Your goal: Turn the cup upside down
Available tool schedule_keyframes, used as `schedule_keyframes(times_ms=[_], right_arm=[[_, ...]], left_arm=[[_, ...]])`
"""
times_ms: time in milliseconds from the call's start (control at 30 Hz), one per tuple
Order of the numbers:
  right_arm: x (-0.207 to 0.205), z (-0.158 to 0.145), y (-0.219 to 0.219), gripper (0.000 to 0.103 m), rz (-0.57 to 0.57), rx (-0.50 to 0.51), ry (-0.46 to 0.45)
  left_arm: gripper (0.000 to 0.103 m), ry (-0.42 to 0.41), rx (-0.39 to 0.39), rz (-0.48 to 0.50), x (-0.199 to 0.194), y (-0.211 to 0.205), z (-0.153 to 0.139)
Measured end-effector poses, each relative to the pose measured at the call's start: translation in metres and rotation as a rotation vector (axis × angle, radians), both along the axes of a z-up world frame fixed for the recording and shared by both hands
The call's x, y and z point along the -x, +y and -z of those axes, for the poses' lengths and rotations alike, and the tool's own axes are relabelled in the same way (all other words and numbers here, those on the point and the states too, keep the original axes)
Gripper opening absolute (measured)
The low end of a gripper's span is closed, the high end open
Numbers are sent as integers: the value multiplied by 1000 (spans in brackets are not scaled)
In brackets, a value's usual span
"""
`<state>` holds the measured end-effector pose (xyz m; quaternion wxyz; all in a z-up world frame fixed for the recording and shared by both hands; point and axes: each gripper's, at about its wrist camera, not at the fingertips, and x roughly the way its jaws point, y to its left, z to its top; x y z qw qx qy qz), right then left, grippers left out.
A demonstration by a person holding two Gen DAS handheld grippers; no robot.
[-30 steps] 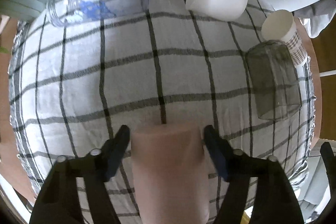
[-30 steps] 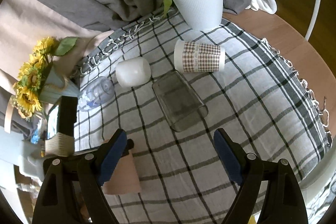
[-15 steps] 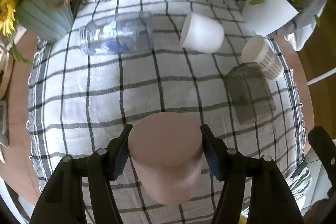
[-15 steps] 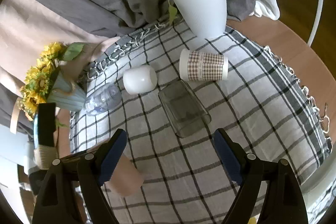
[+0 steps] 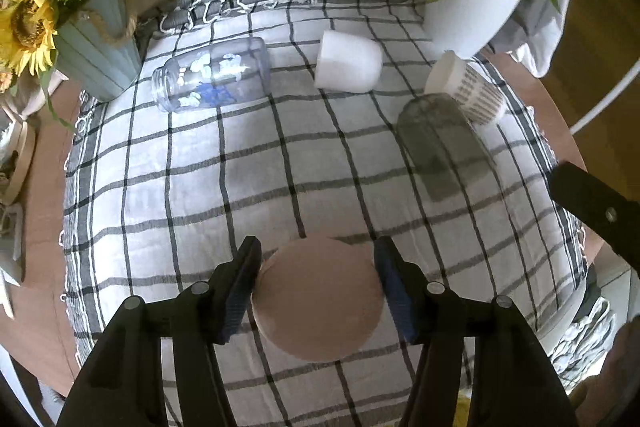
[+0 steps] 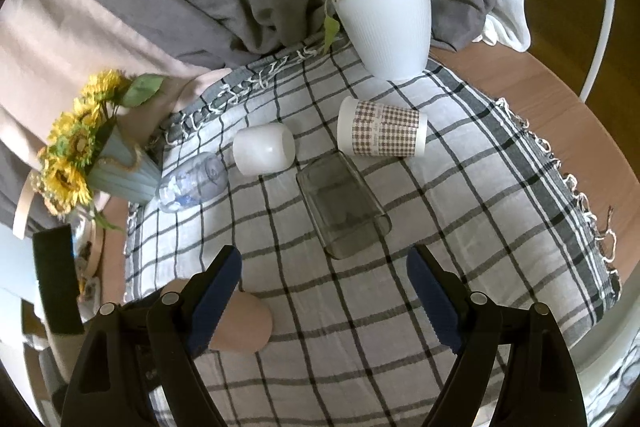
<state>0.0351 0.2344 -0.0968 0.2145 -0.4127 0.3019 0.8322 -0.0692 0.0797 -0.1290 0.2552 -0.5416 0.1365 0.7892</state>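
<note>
My left gripper point(image 5: 318, 287) is shut on a pink cup point(image 5: 318, 297), lifted above the checked cloth point(image 5: 200, 167), its flat closed base facing the camera. The same pink cup point(image 6: 244, 323) shows at lower left in the right wrist view, tilted, behind my right gripper's left finger. My right gripper point(image 6: 324, 303) is open and empty above the cloth's front part. The cup's mouth is hidden in both views.
On the cloth lie a clear plastic bottle point(image 5: 212, 75), a white cup point(image 5: 346, 61), a checked paper cup point(image 6: 380, 133) and a smoky glass point(image 6: 344, 211), all on their sides. A sunflower vase point(image 5: 96, 51) stands back left, a white plant pot point(image 6: 386, 27) back right.
My left gripper has risen and tipped with the pink cup, so the cup's base now faces the camera and more of the table shows. My right gripper has drawn back a little.
</note>
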Motion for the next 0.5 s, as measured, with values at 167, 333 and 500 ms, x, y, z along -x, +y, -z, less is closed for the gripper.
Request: schedule_keyframes(times_ms=[167, 333, 500], right_arm=[[-2, 0, -6, 85, -18, -21, -11], [-1, 0, -7, 85, -21, -15, -12], [-1, -3, -9, 85, -19, -32, -13]], left_arm=[[58, 5, -7, -17, 1, -4, 0], [62, -3, -13, -28, 3, -7, 1], [86, 2, -33, -37, 4, -9, -1]])
